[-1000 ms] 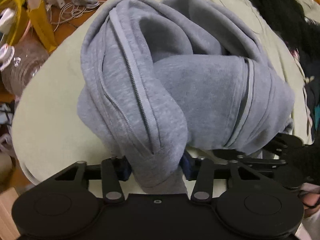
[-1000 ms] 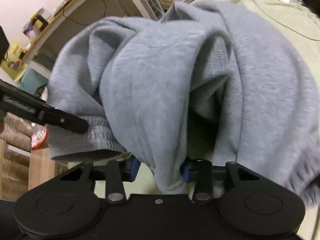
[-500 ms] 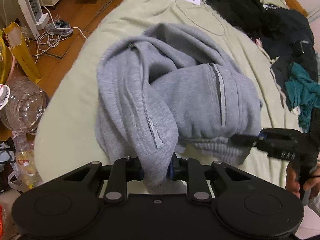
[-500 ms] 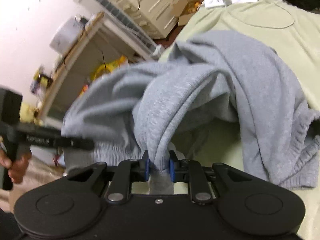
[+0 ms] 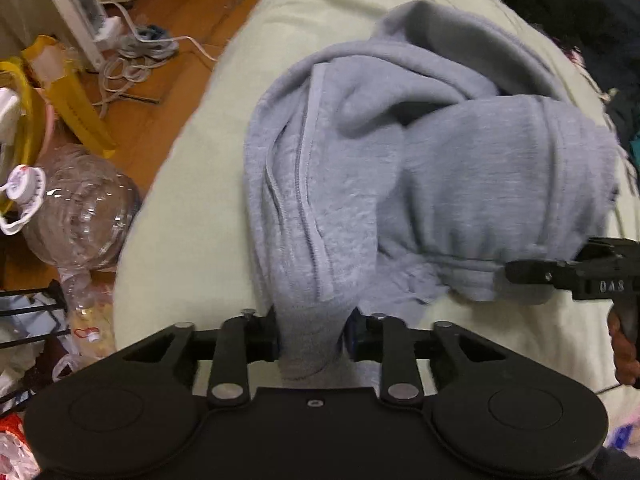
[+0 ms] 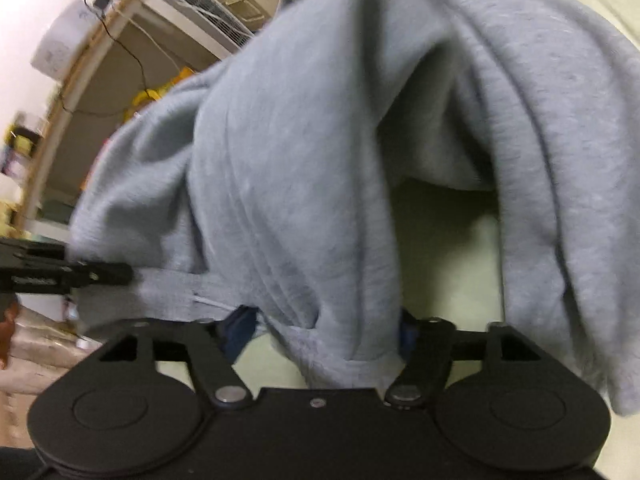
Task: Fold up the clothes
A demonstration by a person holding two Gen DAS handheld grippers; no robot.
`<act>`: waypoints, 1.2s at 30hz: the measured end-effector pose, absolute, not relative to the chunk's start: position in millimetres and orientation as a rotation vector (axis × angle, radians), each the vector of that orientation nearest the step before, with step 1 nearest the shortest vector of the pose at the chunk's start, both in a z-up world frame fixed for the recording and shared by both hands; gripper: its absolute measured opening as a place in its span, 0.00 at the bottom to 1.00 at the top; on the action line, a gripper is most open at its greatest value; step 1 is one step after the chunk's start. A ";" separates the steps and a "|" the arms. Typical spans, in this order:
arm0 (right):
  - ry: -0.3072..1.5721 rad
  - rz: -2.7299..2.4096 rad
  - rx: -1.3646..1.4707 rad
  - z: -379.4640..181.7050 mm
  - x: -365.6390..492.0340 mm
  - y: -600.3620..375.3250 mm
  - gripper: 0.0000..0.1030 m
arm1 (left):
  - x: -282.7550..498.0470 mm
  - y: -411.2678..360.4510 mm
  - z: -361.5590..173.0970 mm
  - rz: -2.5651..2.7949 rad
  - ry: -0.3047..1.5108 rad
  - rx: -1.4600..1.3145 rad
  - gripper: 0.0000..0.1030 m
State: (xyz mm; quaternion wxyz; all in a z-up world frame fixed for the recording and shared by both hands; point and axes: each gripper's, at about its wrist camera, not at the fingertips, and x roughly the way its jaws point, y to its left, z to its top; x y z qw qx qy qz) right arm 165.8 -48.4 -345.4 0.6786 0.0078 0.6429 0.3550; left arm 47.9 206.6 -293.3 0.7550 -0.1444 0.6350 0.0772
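A grey zip hoodie [image 5: 440, 168] lies bunched on a pale green bed sheet [image 5: 192, 200]. My left gripper [image 5: 312, 332] has a thick fold of the hoodie's zip edge filling the gap between its pads; its jaws are opening. In the right wrist view the hoodie [image 6: 320, 160] drapes over my right gripper [image 6: 322, 330]. Its jaws are opening wide, with a fold hanging between them and clear of the left pad. Each gripper shows in the other's view: the right gripper [image 5: 560, 276] beside the hem, the left gripper [image 6: 80, 274] at the ribbed hem.
Left of the bed on the wooden floor are a clear plastic bottle [image 5: 80, 208], a yellow bag [image 5: 68, 92] and tangled cables [image 5: 132, 60]. Dark clothes [image 5: 580, 12] are piled at the bed's far right. A hand [image 5: 624, 356] holds the right gripper. A shelf unit [image 6: 100, 80] stands beyond.
The right jaws, pinched tight on a fold half a second ago, have spread wide apart. The left jaws have widened a little. The hoodie sits closer and lower in both views.
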 end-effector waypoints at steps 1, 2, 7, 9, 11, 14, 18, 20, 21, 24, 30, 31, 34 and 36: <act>1.464 0.784 0.023 -349.5 165.9 -45.7 0.80 | 46.7 207.7 -296.3 0.173 1.384 -0.338 0.46; 1.477 0.773 0.033 -352.9 166.3 -43.5 0.80 | 45.6 208.6 -299.4 0.177 1.383 -0.361 0.53; 1.437 0.737 0.008 -350.3 162.2 -40.4 0.73 | 49.4 211.1 -314.6 0.199 1.400 -0.413 0.57; 1.422 0.740 0.011 -346.8 158.9 -42.4 0.62 | 51.2 214.4 -319.0 0.200 1.422 -0.436 0.57; 1.421 0.754 0.026 -343.8 154.3 -45.9 0.48 | 53.0 216.9 -320.7 0.199 1.445 -0.443 0.53; 1.448 0.755 0.076 -334.5 149.6 -53.4 0.38 | 54.7 218.6 -314.3 0.165 1.464 -0.432 0.37; 1.407 0.825 0.148 -291.3 145.8 -73.7 0.30 | 50.5 219.6 -289.8 0.035 1.418 -0.439 0.32; 1.390 0.836 0.124 -279.3 144.3 -78.3 0.29 | 47.0 215.7 -280.0 -0.016 1.402 -0.421 0.29; 1.380 0.838 0.115 -273.8 144.1 -80.9 0.29 | 45.6 212.8 -273.9 -0.042 1.400 -0.416 0.29; 1.367 0.868 0.056 -249.7 149.6 -91.9 0.27 | 42.8 202.5 -256.3 -0.111 1.385 -0.442 0.25; 1.332 0.974 -0.085 -212.9 184.3 -122.7 0.24 | 55.5 162.1 -229.1 -0.224 1.342 -0.469 0.22; 1.326 0.977 -0.097 -207.0 188.4 -122.6 0.24 | 58.1 154.9 -225.8 -0.232 1.332 -0.473 0.21; 1.284 0.977 -0.089 -186.0 199.6 -141.9 0.23 | 61.7 122.3 -214.3 -0.248 1.295 -0.517 0.20; 1.256 0.973 -0.081 -178.4 207.1 -166.8 0.22 | 61.7 91.3 -207.7 -0.255 1.268 -0.521 0.20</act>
